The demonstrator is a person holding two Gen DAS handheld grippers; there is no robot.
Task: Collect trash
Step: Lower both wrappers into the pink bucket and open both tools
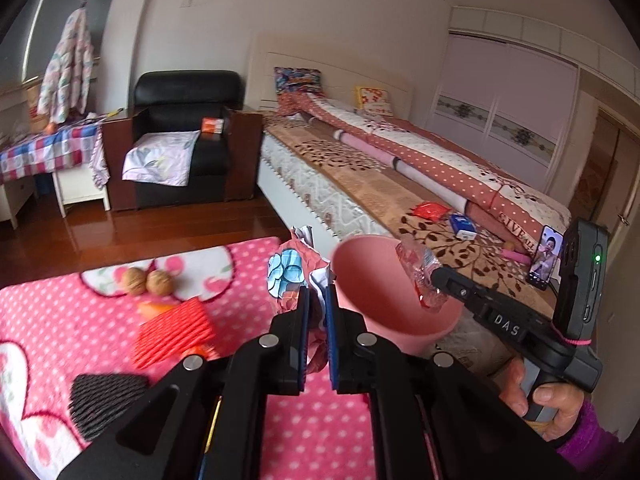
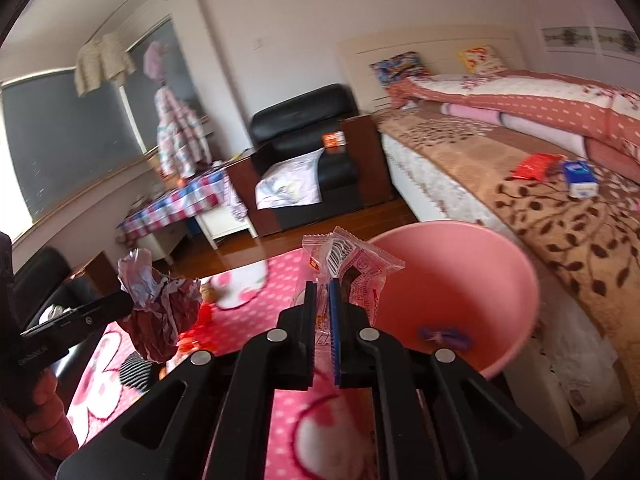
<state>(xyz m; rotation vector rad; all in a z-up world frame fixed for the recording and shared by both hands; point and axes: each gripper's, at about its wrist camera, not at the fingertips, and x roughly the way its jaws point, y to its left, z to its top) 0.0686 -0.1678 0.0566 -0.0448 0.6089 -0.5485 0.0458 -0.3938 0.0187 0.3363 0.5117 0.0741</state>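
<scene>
bed (image 1: 360, 168): fills the far right, long side toward the work area; red packet (image 1: 430, 211) and blue box (image 1: 462, 226) lie on its brown leaf blanket, well apart from the bin.
tabletop (image 1: 60, 304): near left, under a pink dotted cherry cloth; it carries the remaining clutter.
bin (image 1: 400, 320): pink, open top, between tabletop and bed, so both hands can reach it. Right wrist view shows a small purple wrapper (image 2: 444, 334) already inside.
left gripper (image 1: 316, 300): jaws closed tight on a crumpled paper wad (image 1: 296, 276), red and blue print, pinched low with the bulk sticking up past the fingertips. Held just left of the bin rim, not yet over the opening.
right gripper (image 2: 325, 292): jaws closed tight on a clear snack wrapper (image 2: 352, 268) with red print and a barcode. In the left wrist view it sits over the bin mouth, placed for a drop.
leftovers on tabletop: red foam net (image 1: 172, 334), black foam net (image 1: 104, 404), two walnuts (image 1: 148, 280); nets look like trash still to collect, walnuts probably not.
stage, my read: two pieces carried at once, one per hand, to cut trips; release over the bin is due.
</scene>
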